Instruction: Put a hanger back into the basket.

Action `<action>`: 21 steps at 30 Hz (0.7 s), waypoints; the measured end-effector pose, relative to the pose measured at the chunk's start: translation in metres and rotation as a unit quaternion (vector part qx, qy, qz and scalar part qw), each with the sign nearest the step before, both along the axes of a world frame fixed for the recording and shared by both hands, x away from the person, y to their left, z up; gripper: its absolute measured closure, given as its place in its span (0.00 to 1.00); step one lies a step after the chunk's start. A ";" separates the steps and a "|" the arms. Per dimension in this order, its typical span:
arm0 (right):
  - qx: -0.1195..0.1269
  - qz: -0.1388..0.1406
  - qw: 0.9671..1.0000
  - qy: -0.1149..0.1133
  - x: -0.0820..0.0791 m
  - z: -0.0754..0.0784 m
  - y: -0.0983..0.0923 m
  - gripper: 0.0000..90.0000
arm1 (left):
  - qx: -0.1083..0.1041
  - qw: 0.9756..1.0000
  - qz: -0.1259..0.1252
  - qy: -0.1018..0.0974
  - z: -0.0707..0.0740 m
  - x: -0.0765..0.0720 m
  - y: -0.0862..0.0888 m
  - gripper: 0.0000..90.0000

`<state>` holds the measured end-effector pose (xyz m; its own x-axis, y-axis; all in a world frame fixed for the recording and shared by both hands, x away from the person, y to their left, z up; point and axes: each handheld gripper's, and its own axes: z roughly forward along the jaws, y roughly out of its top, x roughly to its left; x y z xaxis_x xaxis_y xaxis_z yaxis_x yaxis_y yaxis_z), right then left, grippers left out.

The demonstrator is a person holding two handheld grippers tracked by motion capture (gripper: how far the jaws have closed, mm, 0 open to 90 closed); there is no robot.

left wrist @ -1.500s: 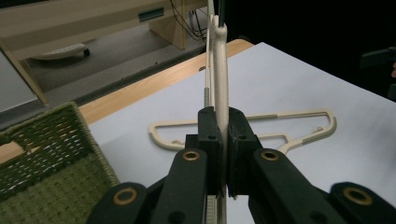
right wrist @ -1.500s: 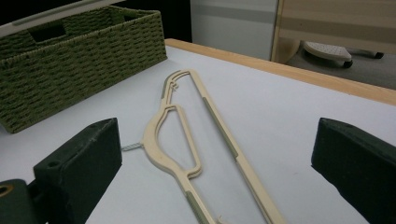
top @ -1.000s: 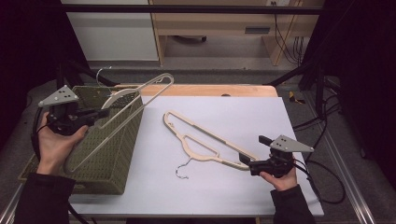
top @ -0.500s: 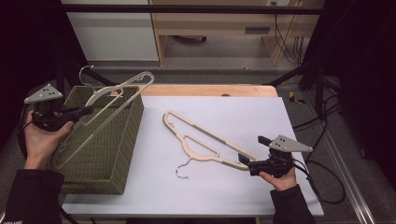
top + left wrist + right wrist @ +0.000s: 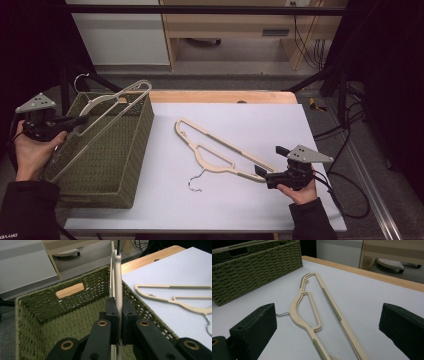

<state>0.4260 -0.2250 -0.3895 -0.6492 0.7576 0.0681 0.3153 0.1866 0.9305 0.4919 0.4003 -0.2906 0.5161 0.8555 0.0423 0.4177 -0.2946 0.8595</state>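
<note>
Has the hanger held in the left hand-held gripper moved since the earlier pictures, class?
Yes. The held hanger has swung left across the basket, its hook now beyond the basket's far left corner; the left hand-held gripper went with it.

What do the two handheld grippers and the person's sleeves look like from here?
Both the left gripper and right gripper are black with blocky black jaws, each topped by a grey three-cornered plate. A black cable trails from each. Brass-coloured rivets mark the left one's linkage. Both sleeves are dark.
</note>
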 end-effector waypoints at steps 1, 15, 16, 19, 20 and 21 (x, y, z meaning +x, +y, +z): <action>-0.001 0.000 1.000 -0.002 0.000 0.000 0.000 0.02 | 0.000 1.000 0.000 0.002 -0.001 0.000 0.003 0.96; -0.005 0.000 1.000 0.002 0.001 -0.002 0.001 0.02 | -0.018 0.999 0.008 0.025 -0.021 -0.006 0.016 0.96; -0.003 -0.001 1.000 0.004 0.001 -0.002 0.002 0.02 | -0.021 0.999 0.008 0.029 -0.023 -0.006 0.018 0.96; -0.006 0.001 1.000 0.003 0.001 -0.002 0.002 0.02 | -0.023 0.999 0.009 0.037 -0.027 -0.007 0.021 0.96; -0.007 0.000 1.000 0.005 0.001 -0.003 0.002 0.02 | -0.026 0.999 0.009 0.038 -0.027 -0.007 0.022 0.96; -0.007 0.000 1.000 0.005 0.001 -0.003 0.002 0.02 | -0.027 0.999 0.006 0.037 -0.027 -0.008 0.021 0.96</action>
<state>0.4271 -0.2225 -0.3921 -0.6489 0.7582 0.0639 0.3244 0.1997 0.9246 0.4843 0.4216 -0.3177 0.5063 0.8613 -0.0413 0.4829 -0.2436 0.8411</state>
